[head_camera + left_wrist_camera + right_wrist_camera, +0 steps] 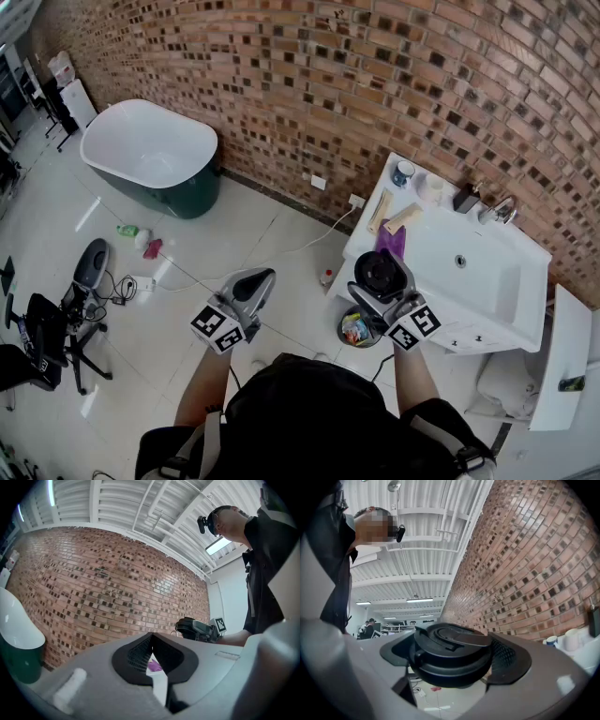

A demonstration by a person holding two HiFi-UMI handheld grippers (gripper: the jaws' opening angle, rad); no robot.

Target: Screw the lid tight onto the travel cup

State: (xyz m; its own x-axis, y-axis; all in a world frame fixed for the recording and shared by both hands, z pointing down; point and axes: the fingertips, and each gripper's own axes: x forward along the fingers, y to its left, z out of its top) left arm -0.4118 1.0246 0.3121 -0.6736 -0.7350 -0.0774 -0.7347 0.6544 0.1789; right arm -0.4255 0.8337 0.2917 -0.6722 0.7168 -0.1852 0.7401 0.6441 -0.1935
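1. 1 brick wall (375,75) is seen behind everything, running the full width of the room.
2. 1 glossy floor (281,291) of pale tiles is spread below, with loose cables lying on it at the left.
3. 1 bathtub (150,155), white inside and dark green outside, is stood against the wall at the far left.
4. 1 white sink unit (487,281) is set against the wall at the right; 2 cups, 1 with a blue rim (403,172) and 1 white (431,187), are stood on its back corner.
5. 1 small bin (356,329) is placed on the floor just beside the sink unit.
6. 2 grippers are held out level in front of the person.
7. The left gripper (255,281) is carried with its jaws pressed together and nothing between them.
8. The right gripper (382,281) is held with its jaws spread wide and clamped on the lid.
9. 1 black round lid (452,653) is gripped in the air in front of the sink unit's left edge, above the bin. It is held flat: its top face with the flip tab is turned upward and its axis is near upright.
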